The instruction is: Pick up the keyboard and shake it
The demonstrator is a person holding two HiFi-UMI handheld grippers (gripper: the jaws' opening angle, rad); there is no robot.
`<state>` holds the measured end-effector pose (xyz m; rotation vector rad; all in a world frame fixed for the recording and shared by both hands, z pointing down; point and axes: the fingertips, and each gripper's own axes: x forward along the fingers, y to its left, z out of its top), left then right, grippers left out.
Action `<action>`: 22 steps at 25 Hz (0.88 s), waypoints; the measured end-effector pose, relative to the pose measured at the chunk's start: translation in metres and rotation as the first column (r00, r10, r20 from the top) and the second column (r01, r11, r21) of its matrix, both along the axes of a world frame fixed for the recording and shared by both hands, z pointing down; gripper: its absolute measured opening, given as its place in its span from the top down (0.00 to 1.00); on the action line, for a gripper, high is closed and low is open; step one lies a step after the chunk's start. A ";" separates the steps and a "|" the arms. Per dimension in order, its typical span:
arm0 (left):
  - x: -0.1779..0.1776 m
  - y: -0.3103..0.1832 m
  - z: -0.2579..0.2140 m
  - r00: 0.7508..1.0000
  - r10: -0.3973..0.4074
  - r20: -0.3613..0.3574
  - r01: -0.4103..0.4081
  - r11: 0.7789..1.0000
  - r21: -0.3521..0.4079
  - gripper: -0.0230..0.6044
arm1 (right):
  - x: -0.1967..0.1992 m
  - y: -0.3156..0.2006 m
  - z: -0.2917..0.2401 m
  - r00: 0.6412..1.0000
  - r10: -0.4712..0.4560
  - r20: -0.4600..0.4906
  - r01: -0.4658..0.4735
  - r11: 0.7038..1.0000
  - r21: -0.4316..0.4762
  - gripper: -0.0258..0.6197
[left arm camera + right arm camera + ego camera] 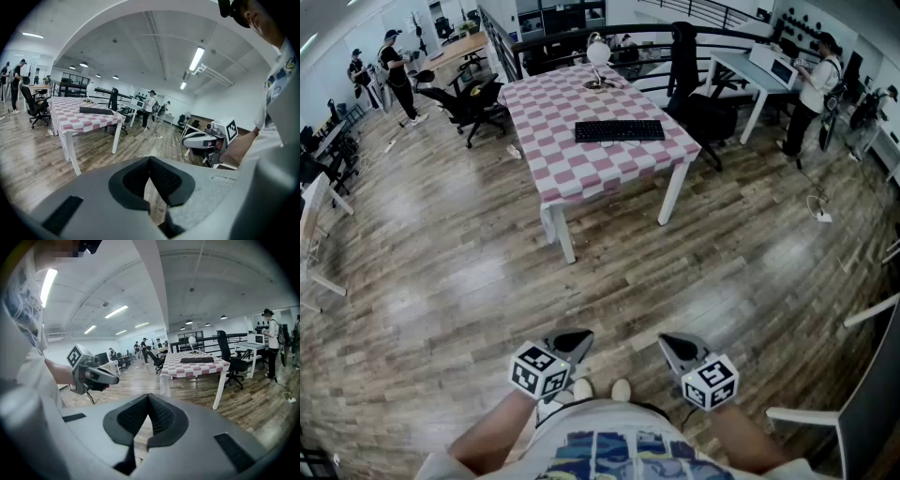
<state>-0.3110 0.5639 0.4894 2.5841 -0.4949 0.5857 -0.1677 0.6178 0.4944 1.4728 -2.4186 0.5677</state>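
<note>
1. The black keyboard lies flat on the tabletop, toward the near right part of the pink-and-white checked cloth. Its long side runs across the head view, and nothing's touching it.
2. A white lamp stands at the far end of the same tabletop, well apart from the keyboard.
3. The left gripper has its jaws pressed together with nothing between them. It's held low in front of the person's waist, tip pointing forward and a bit down, well short of the table.
4. The right gripper is the same deal: jaws closed and empty, held level with the left one. The tips lean slightly toward each other and the marker cubes sit at the back ends.
5. Both bare forearms come in from the bottom edge, and shoe tips show between the grippers.
6. The floor is glossy wood planks, with a big open stretch between the person and the table.
7. It's an open office. There's a black chair left of the table and a railing behind it. A person stands by a white desk on the right, and more people are far left.
</note>
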 end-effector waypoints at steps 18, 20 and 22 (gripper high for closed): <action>0.094 -0.086 0.025 1.000 0.007 0.018 -0.008 1.000 0.019 0.96 | 0.077 -0.084 0.029 1.000 0.014 0.017 -0.013 0.999 -0.052 0.96; 0.100 -0.115 0.030 1.000 0.011 0.009 -0.011 1.000 0.019 0.96 | 0.083 -0.109 0.037 1.000 0.015 0.003 -0.015 0.998 -0.055 0.95; 0.105 -0.147 0.034 1.000 0.012 -0.002 -0.012 1.000 0.016 0.96 | 0.087 -0.137 0.041 1.000 0.025 -0.005 -0.025 0.997 -0.076 0.92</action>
